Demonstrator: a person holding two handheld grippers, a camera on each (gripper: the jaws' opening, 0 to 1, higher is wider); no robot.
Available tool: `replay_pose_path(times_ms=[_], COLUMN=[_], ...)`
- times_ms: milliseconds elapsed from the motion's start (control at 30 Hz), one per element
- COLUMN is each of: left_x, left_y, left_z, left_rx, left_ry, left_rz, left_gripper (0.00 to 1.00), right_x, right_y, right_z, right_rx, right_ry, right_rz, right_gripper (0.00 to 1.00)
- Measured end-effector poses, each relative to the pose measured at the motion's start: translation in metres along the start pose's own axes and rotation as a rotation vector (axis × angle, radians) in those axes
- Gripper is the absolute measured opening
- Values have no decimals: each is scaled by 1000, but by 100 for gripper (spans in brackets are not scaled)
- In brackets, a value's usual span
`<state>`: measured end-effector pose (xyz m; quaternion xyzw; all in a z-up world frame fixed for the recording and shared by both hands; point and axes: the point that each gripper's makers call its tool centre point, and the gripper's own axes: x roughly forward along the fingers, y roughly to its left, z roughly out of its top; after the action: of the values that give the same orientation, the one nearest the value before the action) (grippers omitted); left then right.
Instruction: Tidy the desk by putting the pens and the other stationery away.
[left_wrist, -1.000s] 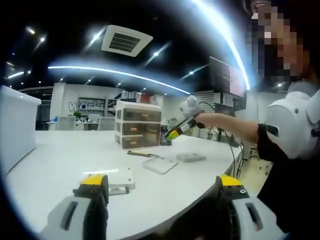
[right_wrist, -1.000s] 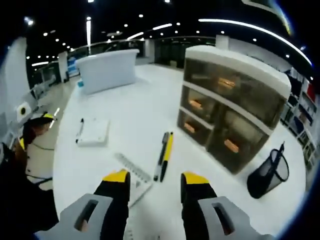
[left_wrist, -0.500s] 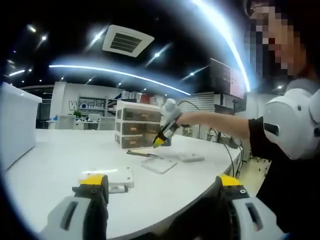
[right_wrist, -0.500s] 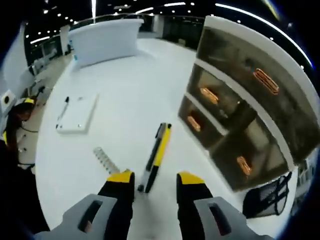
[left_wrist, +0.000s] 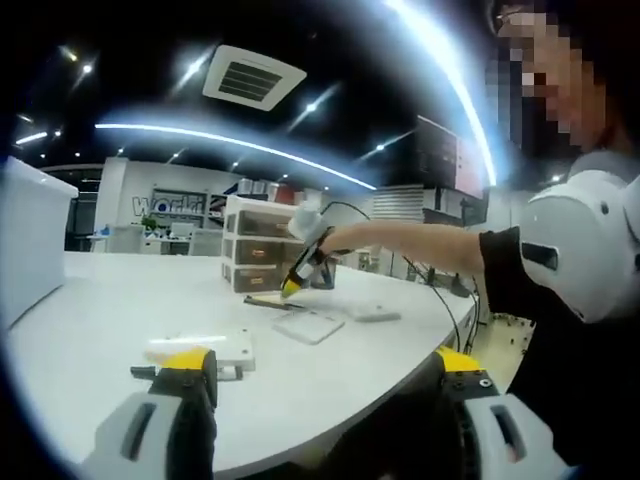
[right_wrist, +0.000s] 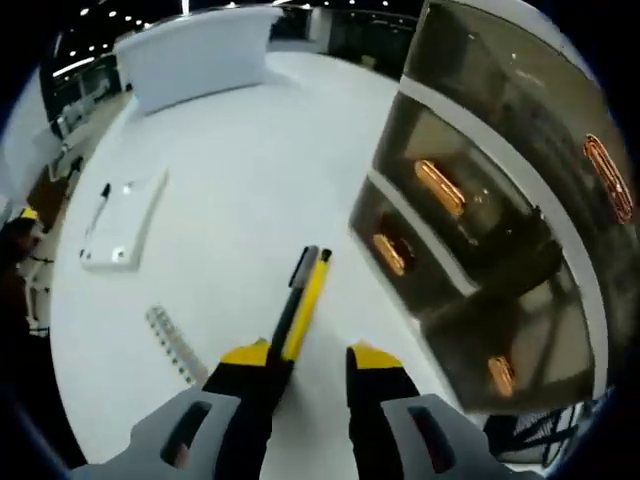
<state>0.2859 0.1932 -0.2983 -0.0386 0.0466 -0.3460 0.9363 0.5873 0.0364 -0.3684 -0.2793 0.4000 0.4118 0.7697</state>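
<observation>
Your right hand-held gripper (right_wrist: 308, 362), jaws spread, straddles the yellow-and-black pen (right_wrist: 303, 303) lying on the table (right_wrist: 230, 180) at twelve o'clock, lined up for a pinch; the left hand-held gripper (left_wrist: 325, 375) waits, jaws apart and empty.

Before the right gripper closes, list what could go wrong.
1. The right gripper is open, with the yellow-and-black pens close to its left jaw rather than centred; closing may nudge them away or catch just one.
2. The drawer unit stands close beside them, so lifting could knock it.
</observation>
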Motion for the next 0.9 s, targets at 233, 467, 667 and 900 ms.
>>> replay_pose_path(times_ms=[233, 467, 667, 900], left_x=[0, 1, 1, 1], left_y=[2, 3, 4, 3], left_z=[-4, -7, -8, -9], left_rx=[-10, -18, -20, -20], left_ry=[2, 7, 8, 8], left_rz=[5, 6, 7, 5], left_gripper=[87, 87, 87, 87], right_x=[13, 24, 25, 26], right_y=[-5, -6, 1, 6], right_z=[-2, -6, -5, -6], right_rx=[0, 10, 56, 69], right_ry=[24, 59, 74, 77], right_rz=[-1, 23, 69, 85], right_gripper=[25, 22, 12, 7])
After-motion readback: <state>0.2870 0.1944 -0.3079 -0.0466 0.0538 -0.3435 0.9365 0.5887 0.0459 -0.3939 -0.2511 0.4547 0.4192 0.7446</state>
